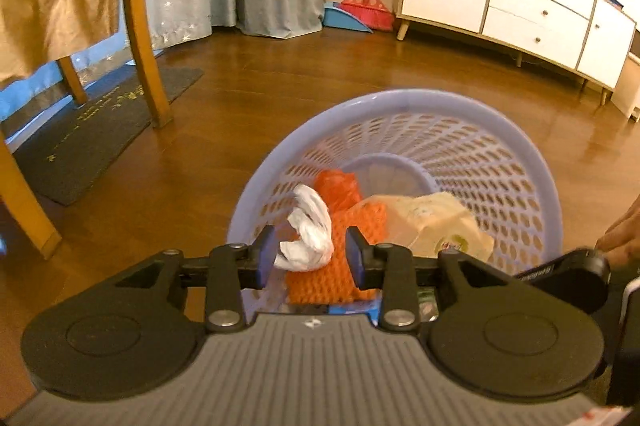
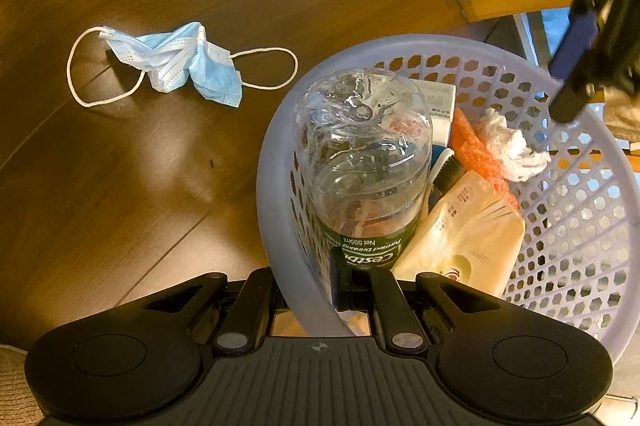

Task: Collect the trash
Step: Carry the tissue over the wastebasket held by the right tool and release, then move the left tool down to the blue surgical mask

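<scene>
**Tissue over the basket, mask on the floor**

The left gripper (image 1: 311,253) hangs above the round lavender perforated plastic basket (image 1: 520,162), its blue-padded fingers (image 1: 267,255) partly apart. A crumpled white tissue (image 1: 310,226) shows between them; the pads do not appear to press on it, and it seems to lie on the pile inside the basket, at about 7 o'clock from the basket's centre.

The right gripper (image 2: 347,284) has its fingers closed tight on the basket's near rim (image 2: 280,226), at 6 o'clock in the right wrist view. Inside the basket lie a clear crushed plastic water bottle with a green label (image 2: 360,162), an orange foam net sleeve (image 2: 476,150), a cream-coloured soft tissue packet (image 2: 468,230) and a white carton (image 2: 438,110).

A crumpled light-blue disposable face mask with white ear loops (image 2: 188,62) lies on the brown wooden floor (image 2: 120,186), at 10 o'clock from the basket and well apart from it.
</scene>
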A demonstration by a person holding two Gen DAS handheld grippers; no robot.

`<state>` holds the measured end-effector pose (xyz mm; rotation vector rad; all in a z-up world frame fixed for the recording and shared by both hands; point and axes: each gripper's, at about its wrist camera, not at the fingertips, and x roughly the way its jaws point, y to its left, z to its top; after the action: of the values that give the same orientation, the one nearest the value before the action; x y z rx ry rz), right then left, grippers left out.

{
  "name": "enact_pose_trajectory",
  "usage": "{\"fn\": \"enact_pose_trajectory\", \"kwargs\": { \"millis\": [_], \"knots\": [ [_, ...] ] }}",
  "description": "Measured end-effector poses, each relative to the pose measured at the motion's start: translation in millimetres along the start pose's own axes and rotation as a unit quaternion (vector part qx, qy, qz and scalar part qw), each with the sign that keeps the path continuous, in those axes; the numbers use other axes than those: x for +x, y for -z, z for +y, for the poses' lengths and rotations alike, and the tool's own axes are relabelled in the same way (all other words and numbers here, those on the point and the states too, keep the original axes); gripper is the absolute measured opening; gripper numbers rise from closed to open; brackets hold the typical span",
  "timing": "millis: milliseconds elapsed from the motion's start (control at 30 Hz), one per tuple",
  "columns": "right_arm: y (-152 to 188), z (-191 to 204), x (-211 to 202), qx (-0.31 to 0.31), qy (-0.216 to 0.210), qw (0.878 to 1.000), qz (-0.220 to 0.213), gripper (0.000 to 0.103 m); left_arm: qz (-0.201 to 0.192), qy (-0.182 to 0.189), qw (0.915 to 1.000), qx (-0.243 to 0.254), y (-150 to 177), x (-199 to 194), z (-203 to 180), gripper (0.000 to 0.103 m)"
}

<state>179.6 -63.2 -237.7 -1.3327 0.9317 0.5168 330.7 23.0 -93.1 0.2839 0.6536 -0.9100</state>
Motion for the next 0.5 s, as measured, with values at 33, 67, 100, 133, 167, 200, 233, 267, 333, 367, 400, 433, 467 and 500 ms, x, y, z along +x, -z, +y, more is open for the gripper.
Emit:
{"fn": "enact_pose_trajectory", "kwargs": {
  "millis": [33, 67, 100, 133, 167, 200, 233, 267, 333, 367, 400, 433, 467, 500],
  "knots": [
    [0.0, -0.6, -0.1, 0.0, 0.0, 1.0, 0.0, 0.006, 0.001, -0.001, 1.0, 0.0, 2.1, -2.3, 2.1, 0.032],
    [0.1, -1.3, -0.2, 0.002, 0.0, 1.0, -0.001, 0.006, 0.002, -0.001, 1.0, -0.001, 3.6, -4.2, 4.4, 0.032],
    [-0.2, -2.1, -0.1, 0.004, -0.001, 1.0, -0.001, 0.006, 0.004, -0.003, 1.0, 0.001, 7.1, -8.1, 6.1, 0.032],
    [-0.4, -2.5, 0.0, 0.005, -0.001, 1.0, -0.001, 0.006, 0.005, -0.007, 1.0, 0.003, 9.9, -11.0, 8.0, 0.032],
    [-0.4, -2.4, 0.0, 0.004, -0.001, 1.0, -0.001, 0.006, 0.007, -0.011, 0.9999, 0.005, 12.7, -13.6, 8.7, 0.032],
    [-0.3, -2.1, 0.2, 0.004, 0.0, 1.0, 0.0, 0.006, 0.01, -0.015, 0.9998, 0.006, 15.9, -16.6, 10.7, 0.033],
    [-0.4, -2.0, 0.3, 0.004, -0.001, 1.0, 0.0, 0.006, 0.011, -0.018, 0.9998, 0.005, 18.5, -19.0, 12.8, 0.034],
    [-0.6, -1.8, 0.4, 0.003, 0.0, 1.0, 0.0, 0.006, 0.012, -0.02, 0.9997, 0.003, 21.1, -21.0, 14.6, 0.034],
    [-0.9, -1.5, 0.4, 0.003, 0.0, 1.0, 0.0, 0.006, 0.017, -0.021, 0.9996, 0.001, 26.7, -24.7, 16.4, 0.035],
    [-0.8, -1.4, 0.4, 0.003, 0.0, 1.0, 0.0, 0.006, 0.02, -0.023, 0.9995, 0.0, 29.9, -25.8, 17.0, 0.035],
    [-0.6, -1.4, 0.4, 0.002, 0.0, 1.0, 0.0, 0.006, 0.023, -0.025, 0.9994, 0.0, 32.8, -26.9, 17.2, 0.035],
    [-0.7, -1.7, 0.4, 0.003, 0.0, 1.0, 0.0, 0.006, 0.028, -0.026, 0.9993, 0.0, 37.2, -28.0, 16.8, 0.036],
    [-0.6, -2.0, 0.4, 0.003, 0.0, 1.0, 0.0, 0.006, 0.031, -0.026, 0.9992, 0.0, 41.4, -29.2, 16.8, 0.036],
    [-0.4, -2.1, 0.3, 0.004, 0.0, 1.0, 0.0, 0.006, 0.035, -0.028, 0.999, -0.001, 47.1, -30.9, 15.6, 0.038]
  ]
}}
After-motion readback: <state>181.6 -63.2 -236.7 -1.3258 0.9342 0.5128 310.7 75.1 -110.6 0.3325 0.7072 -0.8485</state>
